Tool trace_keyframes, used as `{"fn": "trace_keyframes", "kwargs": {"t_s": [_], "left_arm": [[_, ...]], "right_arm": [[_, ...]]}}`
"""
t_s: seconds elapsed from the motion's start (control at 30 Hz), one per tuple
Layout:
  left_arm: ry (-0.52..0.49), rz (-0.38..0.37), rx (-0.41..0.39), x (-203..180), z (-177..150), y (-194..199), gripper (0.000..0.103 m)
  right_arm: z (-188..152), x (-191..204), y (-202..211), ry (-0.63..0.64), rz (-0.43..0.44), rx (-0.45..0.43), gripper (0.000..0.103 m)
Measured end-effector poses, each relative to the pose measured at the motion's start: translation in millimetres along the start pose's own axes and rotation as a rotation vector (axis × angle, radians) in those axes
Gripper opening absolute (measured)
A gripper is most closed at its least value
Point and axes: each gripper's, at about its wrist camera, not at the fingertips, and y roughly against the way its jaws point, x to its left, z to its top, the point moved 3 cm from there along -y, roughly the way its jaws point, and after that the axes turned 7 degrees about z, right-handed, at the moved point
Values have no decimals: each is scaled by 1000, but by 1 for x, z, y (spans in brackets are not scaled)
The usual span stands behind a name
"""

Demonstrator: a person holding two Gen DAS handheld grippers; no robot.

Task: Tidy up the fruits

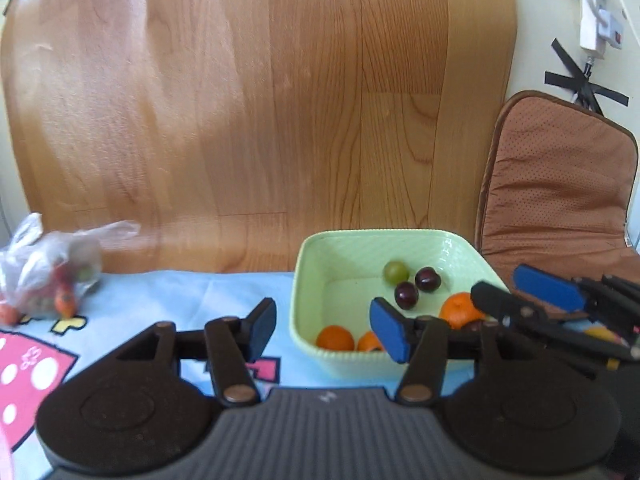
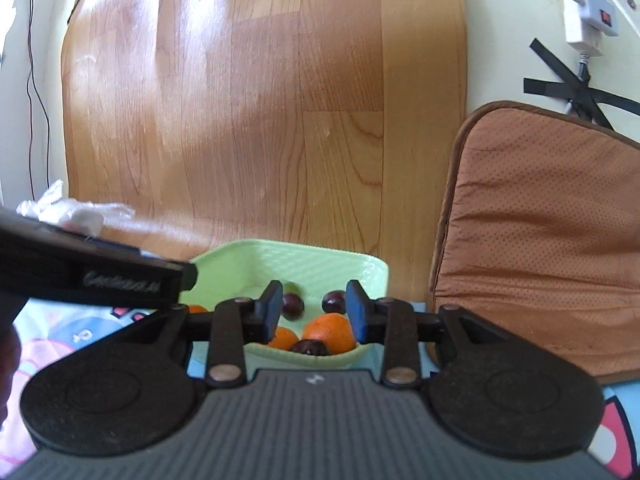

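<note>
A pale green square bowl [image 1: 320, 248] stands on the cloth and holds a green grape [image 1: 396, 272], two dark plums [image 1: 428, 279] and several oranges [image 1: 335, 338]. My left gripper [image 1: 326, 332] is open, level with the bowl's near left corner, with nothing pinched. My right gripper [image 1: 520, 294] reaches over the bowl's right side. In the right wrist view that right gripper [image 2: 315, 314] is open above the bowl [image 2: 304, 250]; an orange [image 2: 330, 330] and plums [image 2: 293, 306] lie in the bowl behind its gap. A clear plastic bag [image 1: 48, 272] of fruit lies far left.
A blue and pink cartoon cloth [image 1: 180, 296] covers the table. A wood-grain panel [image 1: 280, 100] stands behind it, a brown cushion [image 1: 560, 184] leans at the right, and a white power strip [image 1: 592, 20] hangs on the wall. A small orange fruit [image 1: 8, 314] lies beside the bag.
</note>
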Motion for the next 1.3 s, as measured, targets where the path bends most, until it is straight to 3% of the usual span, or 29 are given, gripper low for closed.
{"fn": "trace_keyframes", "kwargs": {"t_s": [0.27, 0.53, 0.9, 1.03, 1.1, 1.3], "left_arm": [[22, 45, -4, 13, -18, 42, 54], [46, 75, 44, 24, -58, 68, 54], [39, 113, 52, 31, -108, 94, 56], [73, 85, 75, 38, -123, 91, 56], [122, 74, 33, 46, -123, 98, 57], [167, 27, 22, 53, -124, 98, 57]], "right_arm": [[-2, 5, 43, -40, 25, -21, 38], [-24, 6, 91, -57, 14, 3, 38], [-52, 11, 116, -141, 30, 60, 40], [-65, 16, 110, -148, 42, 115, 42], [-67, 10, 105, -195, 59, 148, 42], [-71, -3, 107, -310, 58, 128, 44]]}}
